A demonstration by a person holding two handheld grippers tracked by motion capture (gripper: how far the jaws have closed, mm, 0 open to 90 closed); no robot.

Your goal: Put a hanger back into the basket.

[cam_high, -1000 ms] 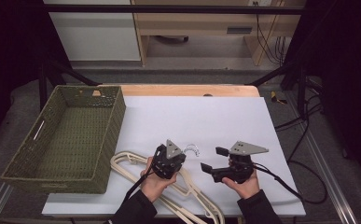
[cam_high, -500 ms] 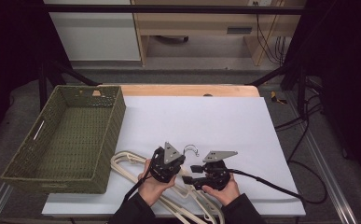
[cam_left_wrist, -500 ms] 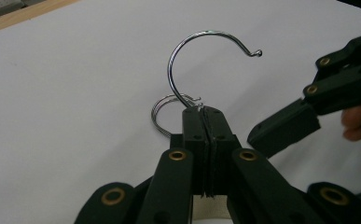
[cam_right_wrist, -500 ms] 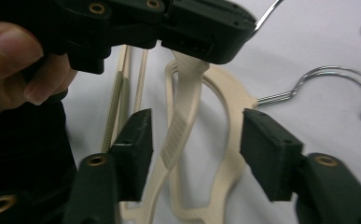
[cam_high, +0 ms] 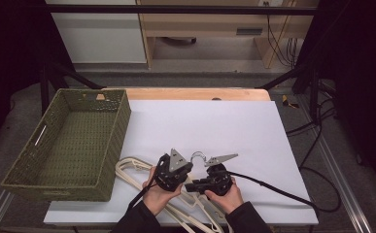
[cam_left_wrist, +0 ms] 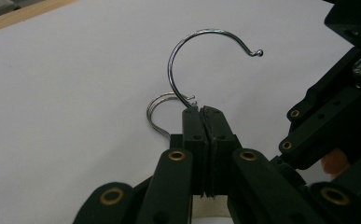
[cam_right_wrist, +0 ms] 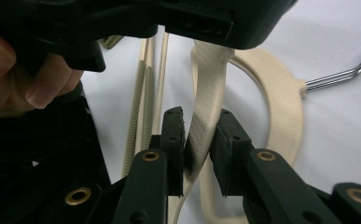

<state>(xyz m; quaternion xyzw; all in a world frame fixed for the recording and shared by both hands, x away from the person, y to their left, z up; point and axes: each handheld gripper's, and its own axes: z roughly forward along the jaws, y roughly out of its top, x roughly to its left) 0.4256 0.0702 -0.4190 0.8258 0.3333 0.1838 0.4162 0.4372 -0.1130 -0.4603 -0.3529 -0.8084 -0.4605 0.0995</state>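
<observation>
Several cream plastic hangers (cam_high: 132, 170) with metal hooks lie stacked at the table's front edge. My left gripper (cam_left_wrist: 202, 112) is shut on the stem of the top hanger's hook (cam_left_wrist: 206, 31), which curves up over the table; a second hook (cam_left_wrist: 149, 112) lies flat behind it. In the high view the left gripper (cam_high: 188, 167) and the right gripper (cam_high: 189, 187) sit close together over the hangers. My right gripper (cam_right_wrist: 199, 116) has just been closing, and a cream hanger arm (cam_right_wrist: 206, 70) runs between its pads, which now press on it.
A green woven basket (cam_high: 122, 121) stands at the table's left, next to the hangers. White table sheet (cam_high: 224, 126) stretches beyond the grippers. Another hanger's collar and metal stem (cam_right_wrist: 336, 77) lie to the right in the right gripper view. The right gripper's cable (cam_high: 282, 191) trails right.
My right gripper has moved left and down beside the left gripper, and its jaws have closed from wide apart onto the cream hanger arm. The left gripper has stayed put, shut on the hook.
</observation>
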